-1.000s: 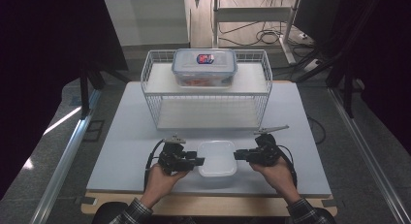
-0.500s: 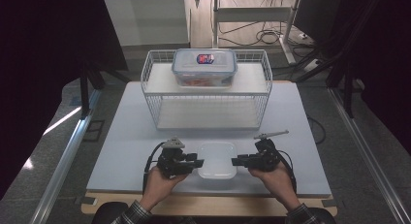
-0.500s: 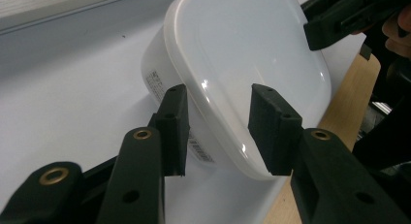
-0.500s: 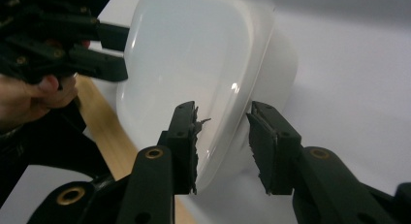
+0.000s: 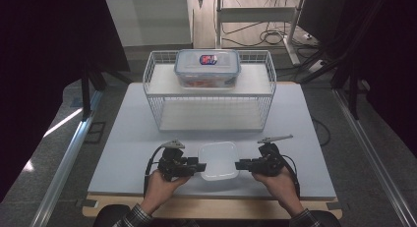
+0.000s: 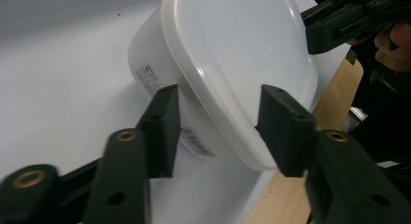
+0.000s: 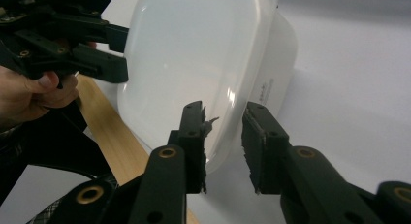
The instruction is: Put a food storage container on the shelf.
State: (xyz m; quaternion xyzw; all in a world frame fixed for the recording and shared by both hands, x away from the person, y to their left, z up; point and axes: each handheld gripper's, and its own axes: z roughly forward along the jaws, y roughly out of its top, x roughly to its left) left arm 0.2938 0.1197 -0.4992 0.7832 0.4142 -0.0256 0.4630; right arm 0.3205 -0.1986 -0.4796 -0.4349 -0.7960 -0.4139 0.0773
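White rounded-rectangular lidded plastic tub (image 5: 218, 160) sits on pale worktop (image 5: 123, 138), near its front edge. Left gripper (image 6: 218, 132) and right gripper (image 7: 223, 146) straddle opposite lid rims, jaws parted, gripping nothing. Judgement: close both evenly on rims, then lift level.

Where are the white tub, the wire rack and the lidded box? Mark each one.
white tub (image 5: 219, 159), high view, middle of its lid
wire rack (image 5: 211, 112), high view, its front mesh
lidded box (image 5: 207, 68), high view, centre of its lid
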